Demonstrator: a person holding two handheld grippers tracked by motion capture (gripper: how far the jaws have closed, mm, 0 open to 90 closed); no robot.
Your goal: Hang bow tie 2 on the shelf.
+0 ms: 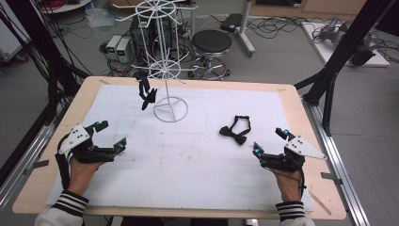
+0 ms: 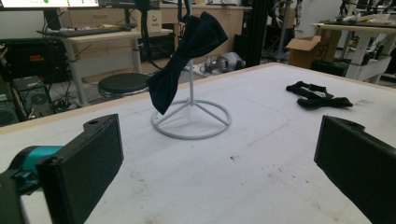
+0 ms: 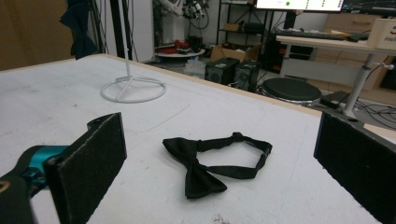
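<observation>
Lying flat on the white table cover [image 1: 197,165], a black bow tie [image 1: 235,131] with its strap looped behind it sits right of centre, just ahead of the right gripper [image 1: 269,141], whose jaws stand wide apart and empty. A second dark bow tie [image 1: 147,95] hangs from the white wire rack [image 1: 164,70] at the far left, well ahead of the left gripper [image 1: 112,135], its jaws likewise spread with nothing between them

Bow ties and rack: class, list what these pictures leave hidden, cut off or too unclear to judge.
- Hanging bow tie, left gripper view: its hook on the white rack is cut off by the top edge.
- Same tie, right gripper view: partly cut off by the top edge.
- Flat bow tie, high view: clasp too small to make out.
</observation>
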